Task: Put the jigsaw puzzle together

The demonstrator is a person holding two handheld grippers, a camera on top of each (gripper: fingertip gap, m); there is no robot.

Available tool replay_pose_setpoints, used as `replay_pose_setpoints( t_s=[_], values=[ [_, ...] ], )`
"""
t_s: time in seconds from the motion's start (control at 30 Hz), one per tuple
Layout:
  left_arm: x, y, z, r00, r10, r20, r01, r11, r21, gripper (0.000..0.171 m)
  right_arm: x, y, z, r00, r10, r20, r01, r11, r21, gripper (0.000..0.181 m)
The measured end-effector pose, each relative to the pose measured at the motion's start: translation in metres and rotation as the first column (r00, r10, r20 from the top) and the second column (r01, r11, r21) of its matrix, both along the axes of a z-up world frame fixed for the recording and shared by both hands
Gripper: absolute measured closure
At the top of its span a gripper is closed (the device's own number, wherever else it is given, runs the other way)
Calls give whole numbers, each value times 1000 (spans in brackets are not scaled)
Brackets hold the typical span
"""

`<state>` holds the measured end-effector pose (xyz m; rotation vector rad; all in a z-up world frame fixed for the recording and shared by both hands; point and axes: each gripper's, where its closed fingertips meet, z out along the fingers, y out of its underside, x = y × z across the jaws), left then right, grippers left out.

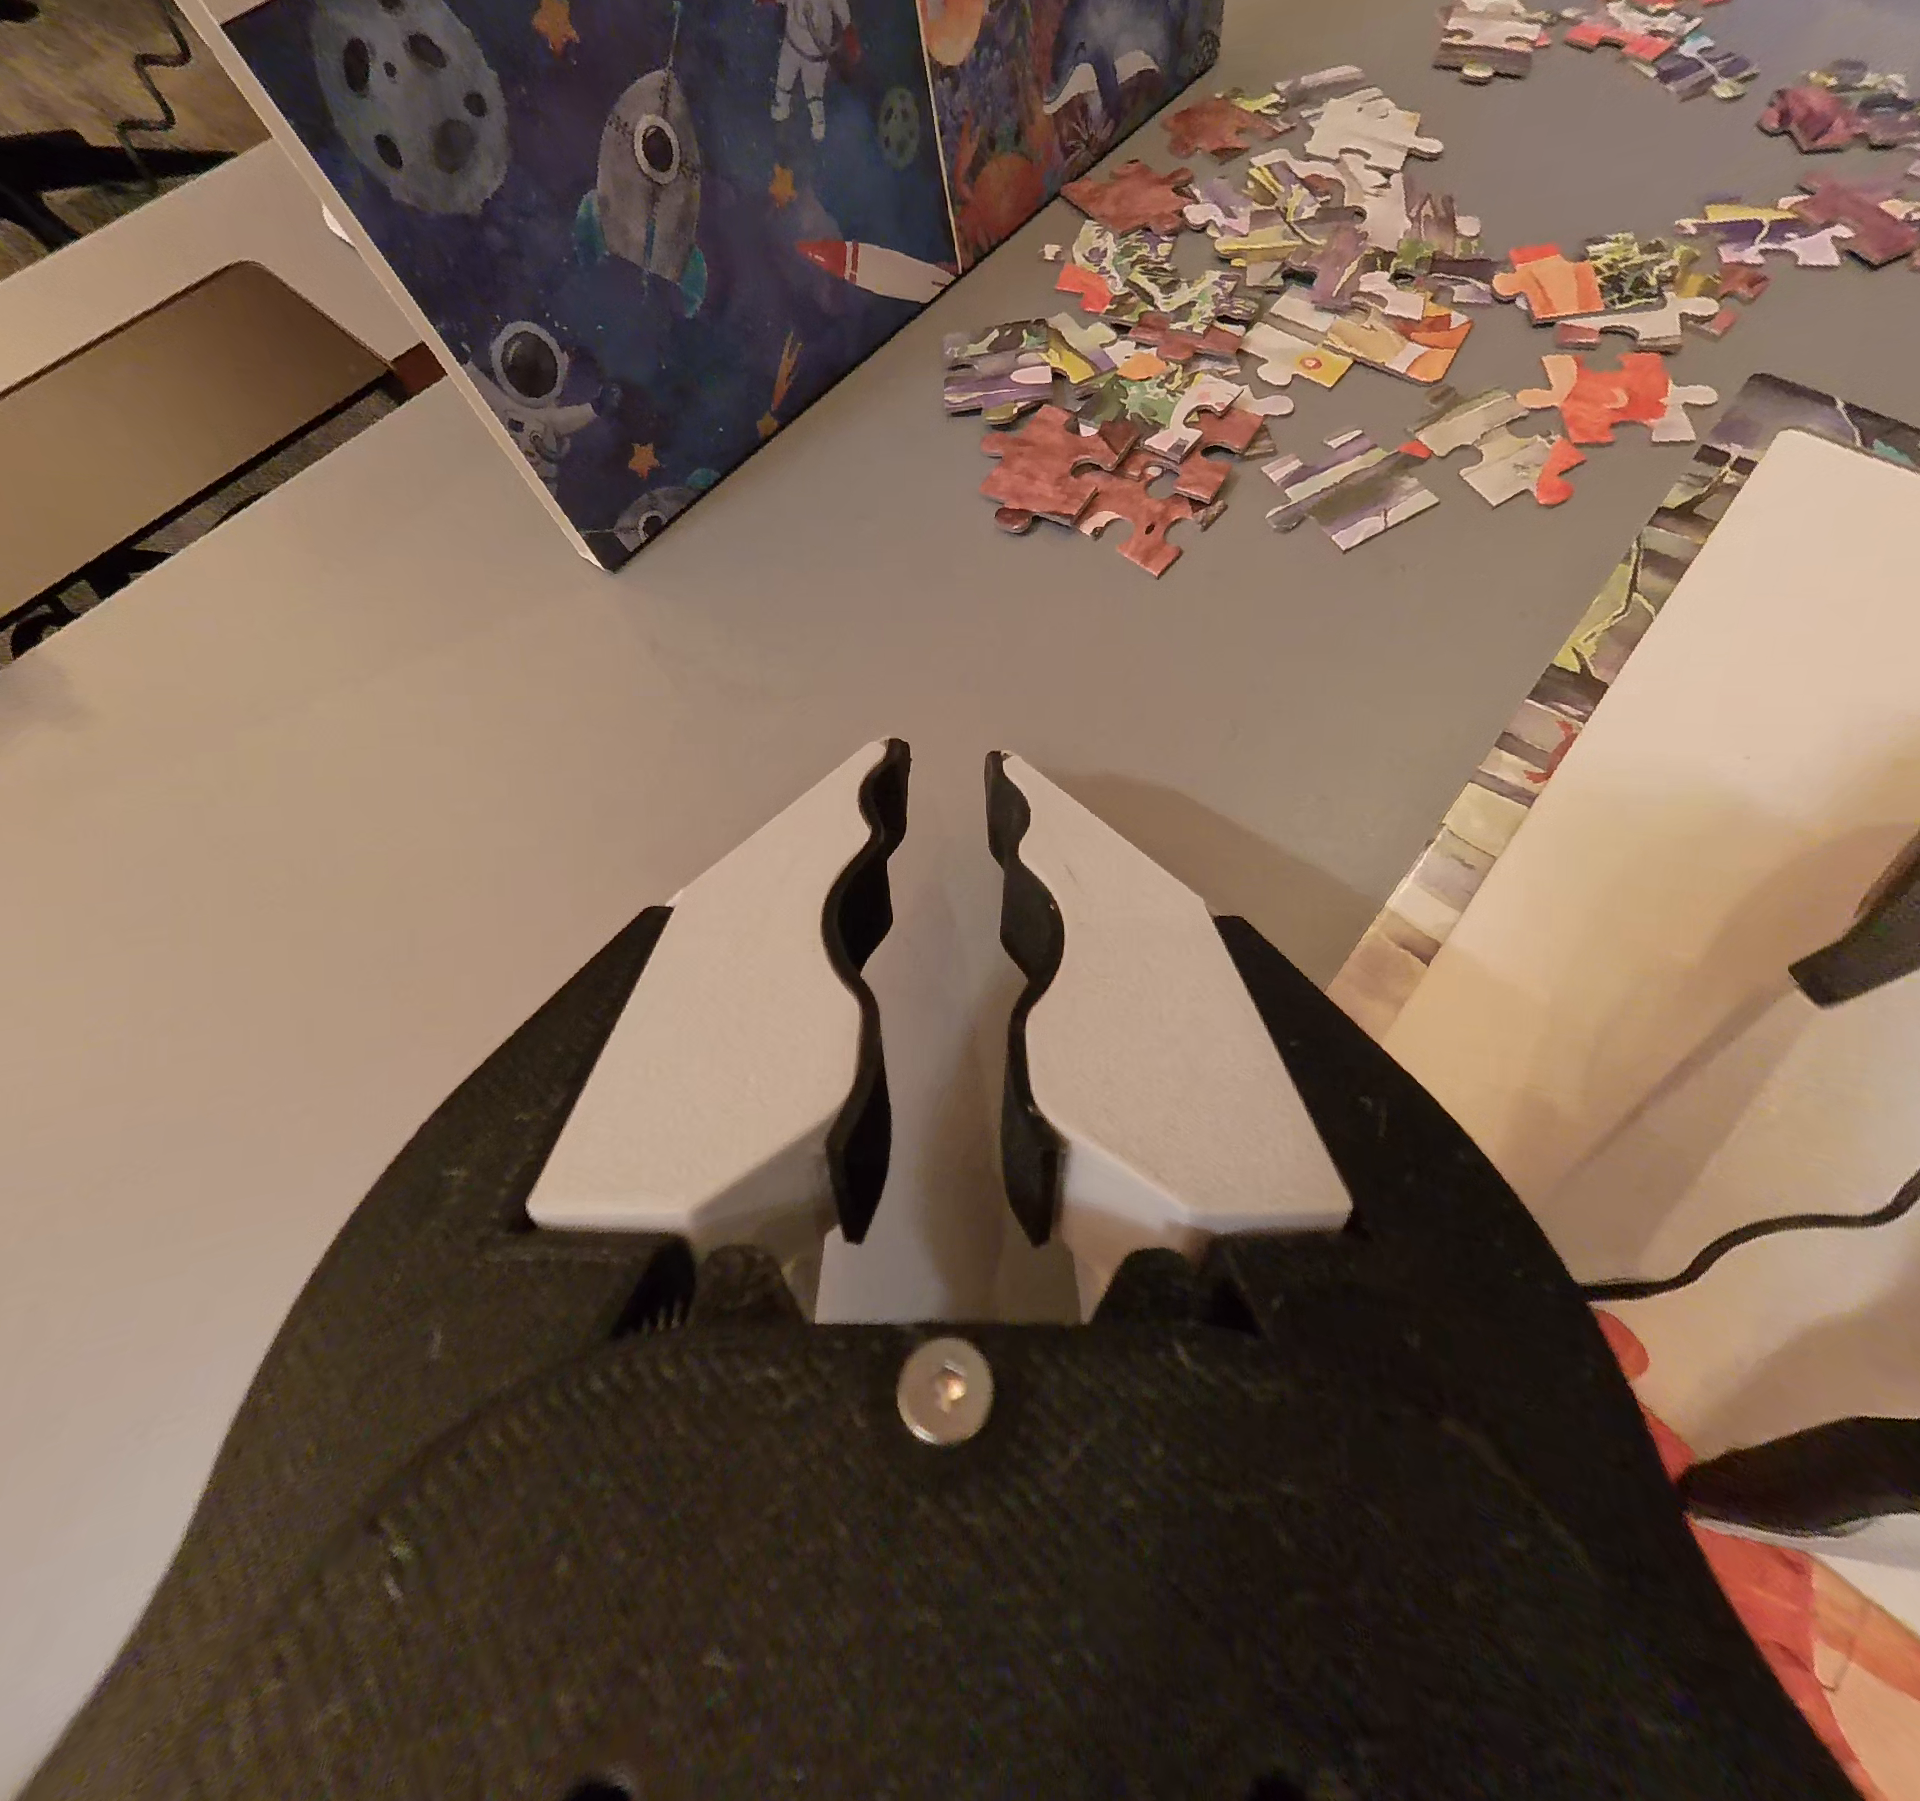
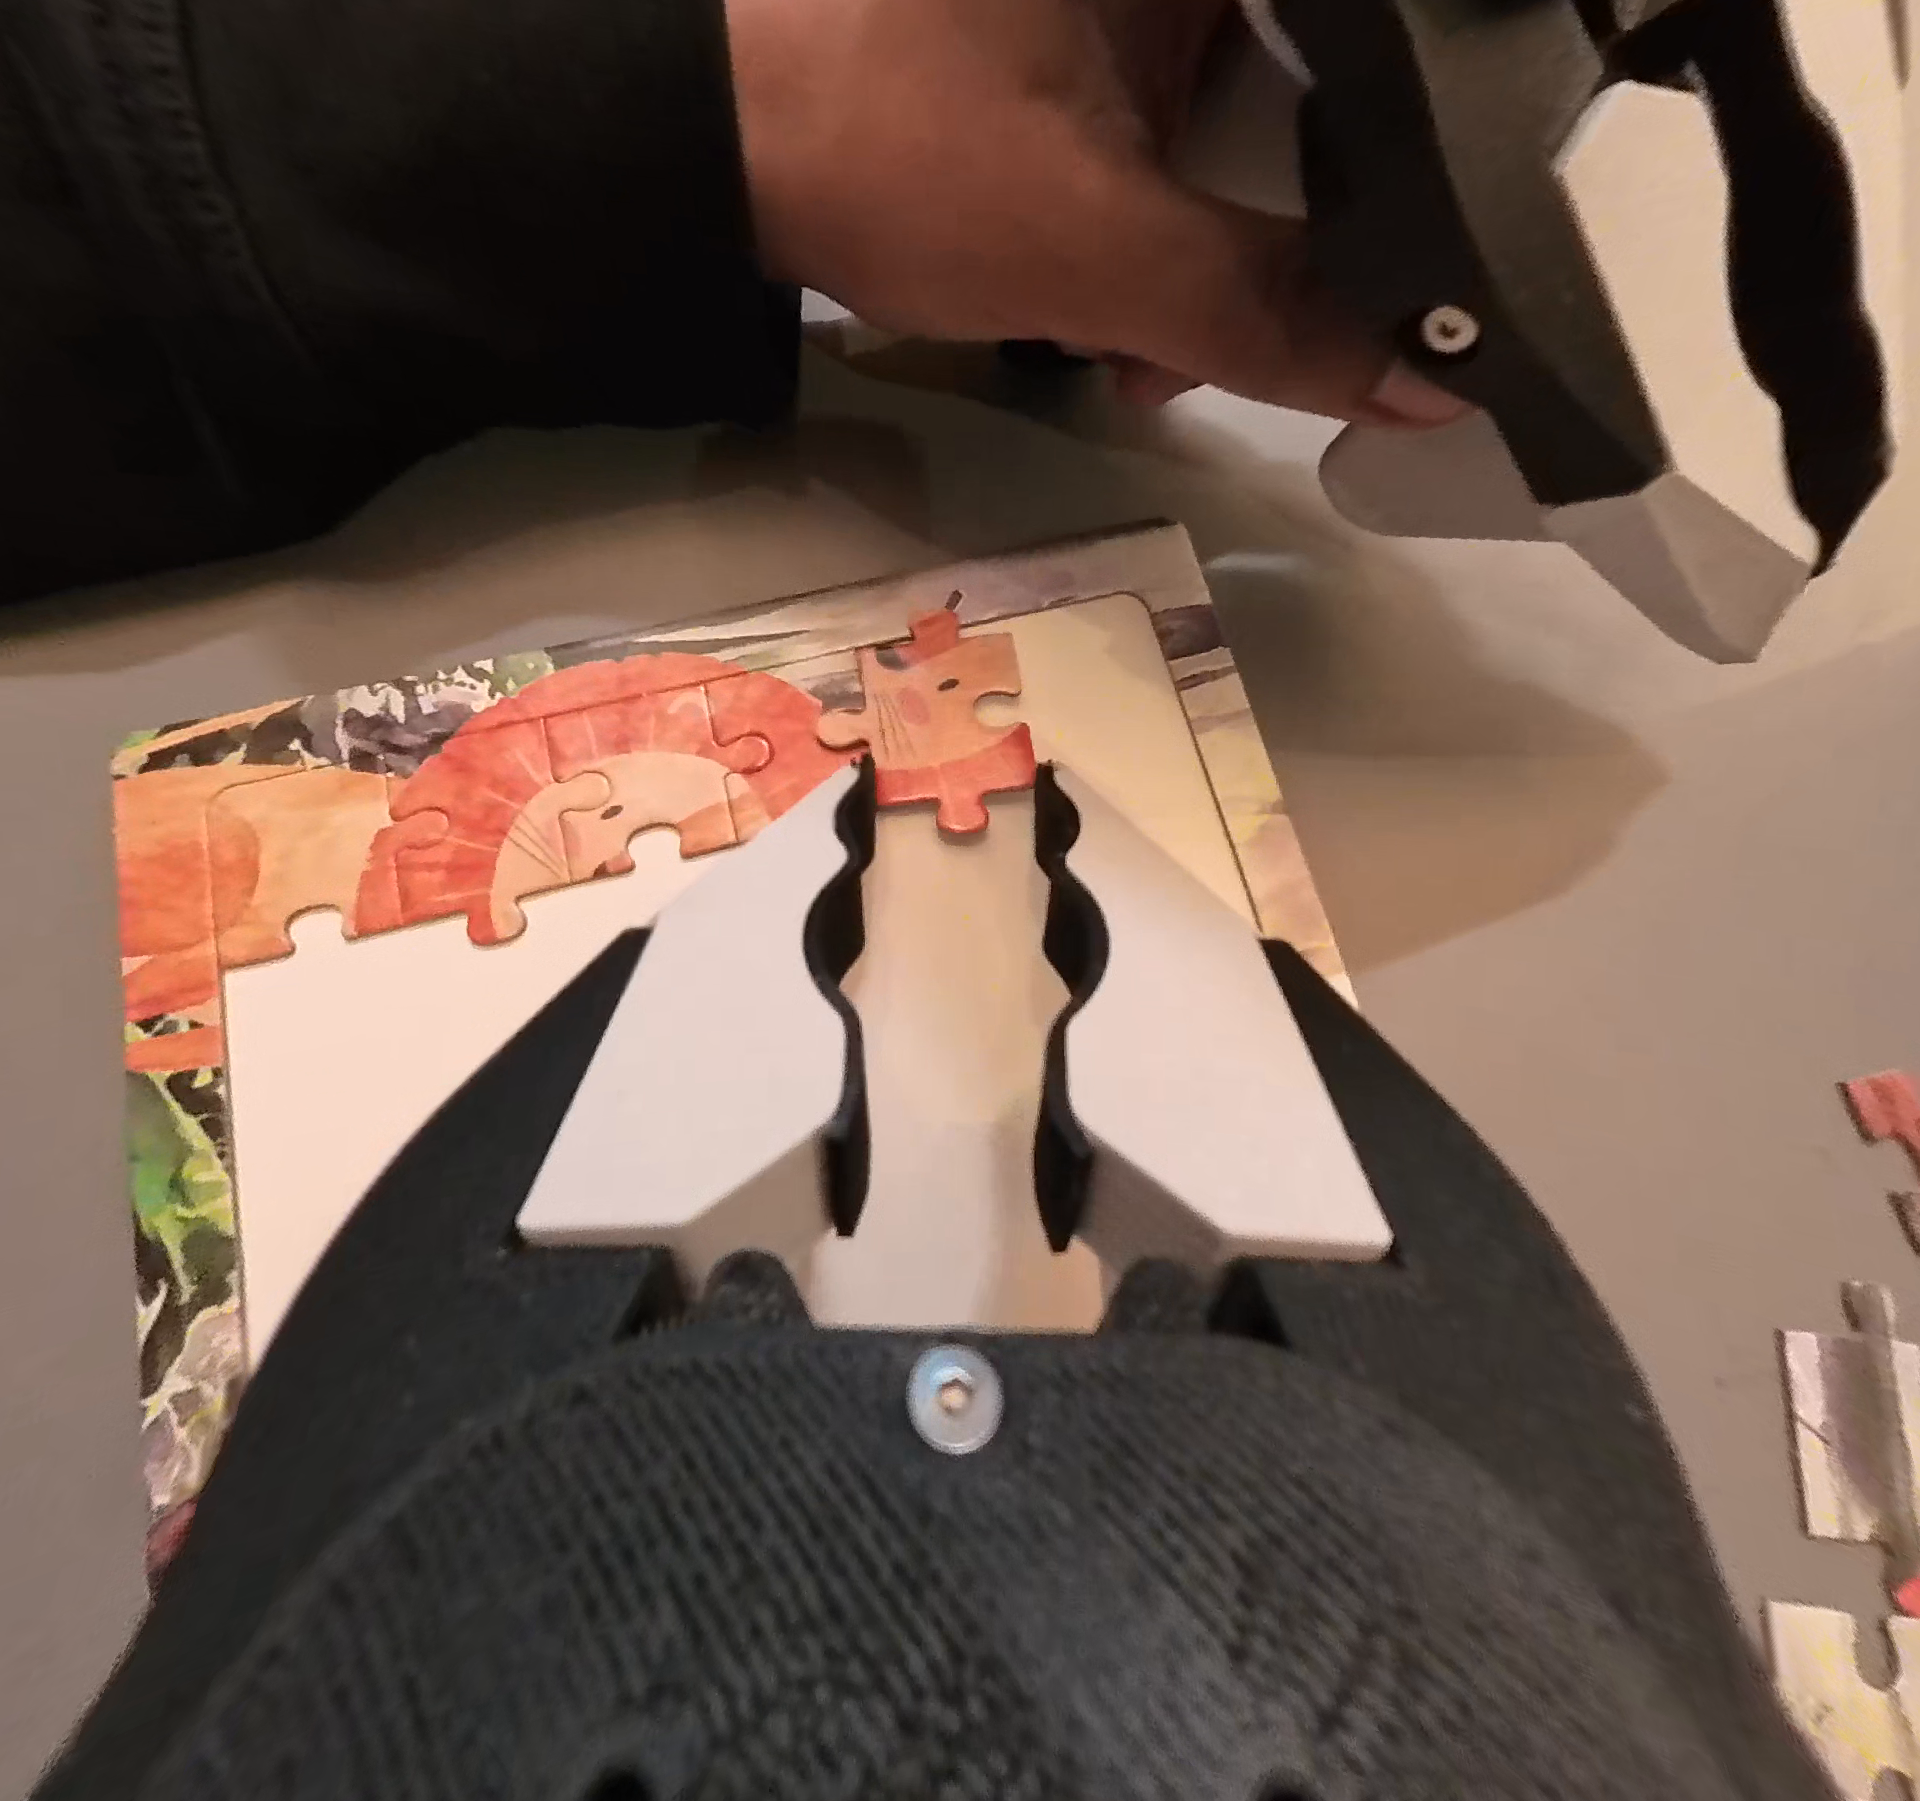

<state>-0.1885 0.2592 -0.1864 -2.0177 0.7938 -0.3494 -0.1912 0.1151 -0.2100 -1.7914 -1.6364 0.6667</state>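
Progress is judged early. In the tray (image 2: 1226,712), a short run of orange-red pieces (image 2: 582,795) is seated along the far edge; most of the tray's white floor is bare. One more piece (image 2: 951,733), orange with a red lower band, lies at the right end of that run, near the tray's far right corner. Its left knob meets the neighbour, but whether it is pressed fully home cannot be told.

The right gripper (image 2: 951,769) is set over the tray with its tips at either side of this piece's near edge. The jaws are parted to about the piece's width; contact is not clearly seen, so a grasp cannot be confirmed.

The left gripper (image 1: 940,754) is held above the bare table (image 1: 416,816), left of the tray, empty, jaws slightly apart. In the right wrist view it is seen beyond the tray, held in a hand (image 2: 987,172) with a dark sleeve (image 2: 364,193).

Left to do: nearly all of it. The loose pieces (image 1: 1299,297) are heaped on the table beyond the tray, mostly face up, some overlapping, in purple, brown, orange, green and white. A printed box (image 1: 623,193) stands to the left of the heap.

The tray's printed border is seen on all visible sides.
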Motion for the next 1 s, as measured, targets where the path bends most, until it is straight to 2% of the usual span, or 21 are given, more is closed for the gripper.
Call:
replay_pose_setpoints(
  t_s=[0.23, 0.43, 0.7, 1.0],
  values=[
    [0, 0, -1, 1000, -1, -10, 1, 1000, 0, 158, 1, -3, 1, 1000, 13, -1, -13, 999, 34, 151],
    [1, 0, -1, 1000, -1, -11, 1, 1000, -2, 158, -9, -15, 12, 995, 81, -61, -79, 996, 34, 154],
    [1, 0, -2, 1000, -2, -17, 2, 1000, -2, 158, -12, -14, 0, 997, 81, -10, -80, 996, 44, 156],
    [1, 0, -2, 1000, -2, -18, 2, 1000, 0, 158, -7, -8, 2, 997, 72, -14, -72, 996, 51, 155]
  ],
)
